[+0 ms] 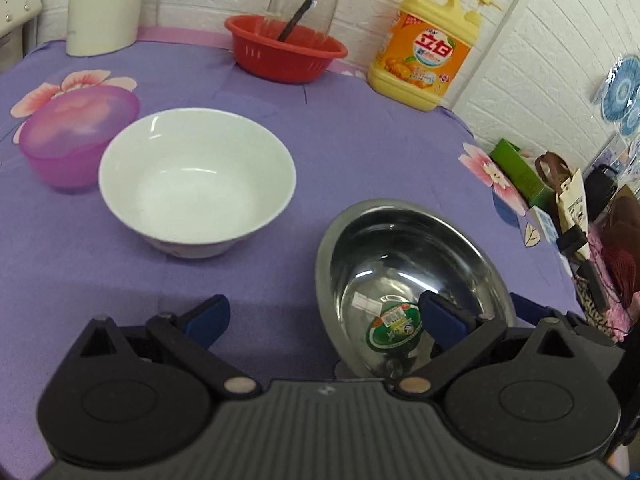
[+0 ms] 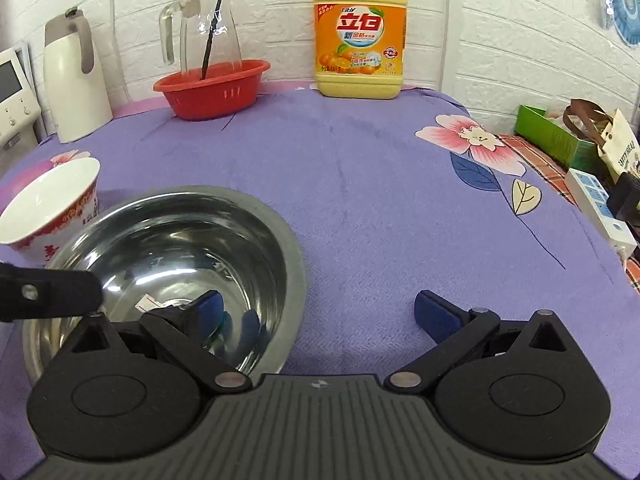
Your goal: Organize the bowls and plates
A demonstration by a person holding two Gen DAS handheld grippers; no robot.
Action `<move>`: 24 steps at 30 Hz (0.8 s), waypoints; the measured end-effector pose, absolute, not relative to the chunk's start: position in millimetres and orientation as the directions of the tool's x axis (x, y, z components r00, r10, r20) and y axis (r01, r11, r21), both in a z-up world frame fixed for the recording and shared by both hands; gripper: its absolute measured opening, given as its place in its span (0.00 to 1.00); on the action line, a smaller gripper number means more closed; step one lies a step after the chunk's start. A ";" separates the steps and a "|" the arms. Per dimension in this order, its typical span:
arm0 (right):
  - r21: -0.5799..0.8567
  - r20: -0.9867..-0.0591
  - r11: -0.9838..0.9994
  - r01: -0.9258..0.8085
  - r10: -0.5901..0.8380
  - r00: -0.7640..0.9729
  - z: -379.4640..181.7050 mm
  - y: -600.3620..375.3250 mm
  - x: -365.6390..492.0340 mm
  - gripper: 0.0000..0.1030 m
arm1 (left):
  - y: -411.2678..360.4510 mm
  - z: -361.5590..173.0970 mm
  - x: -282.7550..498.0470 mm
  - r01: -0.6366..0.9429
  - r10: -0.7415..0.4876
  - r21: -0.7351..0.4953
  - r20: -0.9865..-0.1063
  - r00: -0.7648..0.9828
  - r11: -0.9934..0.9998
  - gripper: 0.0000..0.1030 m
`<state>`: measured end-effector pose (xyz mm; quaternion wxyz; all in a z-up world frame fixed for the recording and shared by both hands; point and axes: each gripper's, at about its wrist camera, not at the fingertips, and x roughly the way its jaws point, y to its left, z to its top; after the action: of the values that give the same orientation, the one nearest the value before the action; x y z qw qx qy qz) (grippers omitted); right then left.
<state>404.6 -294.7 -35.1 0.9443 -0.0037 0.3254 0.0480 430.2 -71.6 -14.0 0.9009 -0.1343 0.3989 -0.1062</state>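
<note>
Left wrist view shows nothing stacked yet: the steel bowl (image 1: 412, 280), white bowl (image 1: 196, 184) and pink bowl (image 1: 76, 140) sit apart on the purple surface (image 1: 360, 152). Both my left gripper (image 1: 324, 316) and right gripper (image 2: 316, 312) have jaws spread, each straddling the steel bowl's rim, holding nothing.

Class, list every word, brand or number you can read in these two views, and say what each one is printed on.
"Liby" and "立白": orange label of the yellow detergent jug.
Smaller print on that label: too small to read.
Green sticker inside the steel bowl: blurred, unreadable.
Red characters on the white bowl: partly hidden, unreadable.
Lettering on the cream tote bag: too blurred to read surely.
</note>
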 end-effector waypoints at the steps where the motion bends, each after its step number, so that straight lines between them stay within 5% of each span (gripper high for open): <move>1: 0.021 -0.615 0.995 -0.093 0.087 0.784 -35.1 -294.6 404.6 1.00 | -74.8 -14.1 429.2 0.085 -0.282 -0.306 -0.687 0.670 0.948 0.98; 24: 0.037 -0.615 0.992 -0.121 0.118 0.779 -33.3 -291.7 398.9 1.00 | -92.0 -20.6 434.5 0.047 -0.213 -0.257 -0.672 0.709 0.965 0.98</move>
<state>398.9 -291.7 -33.3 0.9432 -0.0023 0.3260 0.0632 434.5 -92.0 -20.6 0.9177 -0.1109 0.3749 -0.0710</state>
